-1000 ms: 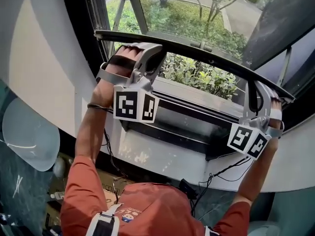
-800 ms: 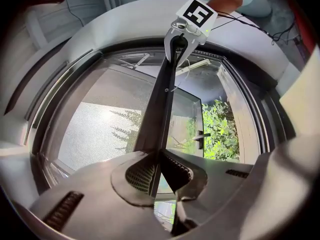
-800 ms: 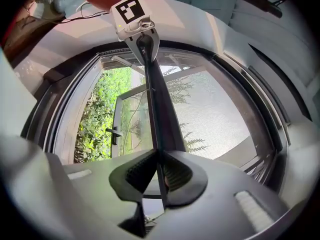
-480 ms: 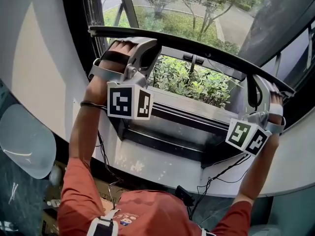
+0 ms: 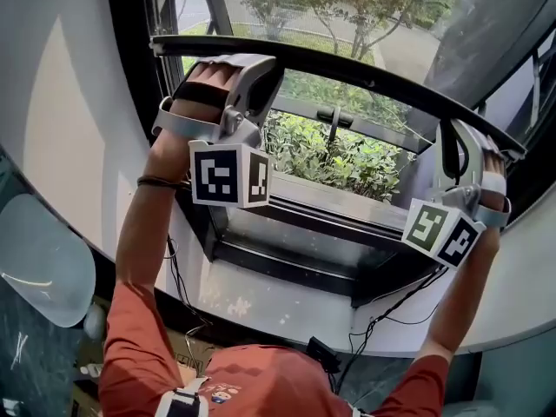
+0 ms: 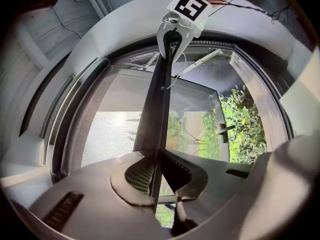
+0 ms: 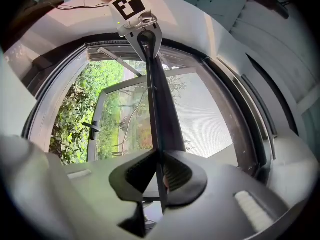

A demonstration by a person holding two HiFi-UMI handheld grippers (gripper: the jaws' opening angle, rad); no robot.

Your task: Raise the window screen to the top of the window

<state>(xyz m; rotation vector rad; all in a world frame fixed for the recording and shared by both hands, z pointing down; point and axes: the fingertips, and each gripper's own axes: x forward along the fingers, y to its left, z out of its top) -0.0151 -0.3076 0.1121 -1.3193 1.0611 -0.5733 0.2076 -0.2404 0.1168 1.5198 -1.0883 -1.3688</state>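
The dark bottom rail (image 5: 365,75) of the window screen (image 6: 114,134) crosses the upper part of the head view, from the upper left down to the right edge, with the window open below it. At upper left the left gripper (image 5: 257,62) has its jaws narrowed onto that rail. At the right edge the right gripper (image 5: 451,137) is clamped on the rail's other end. In each gripper view the thin rail sits pinched between the pads, with grey mesh beside it. Through the opening are green shrubs (image 5: 347,156) and a dark window handle (image 5: 333,118). A grey lower frame (image 5: 317,228) lies beneath, and black cables (image 5: 407,300) hang under it. A pale rounded object (image 5: 45,261) at lower left is cut off and hard to identify.
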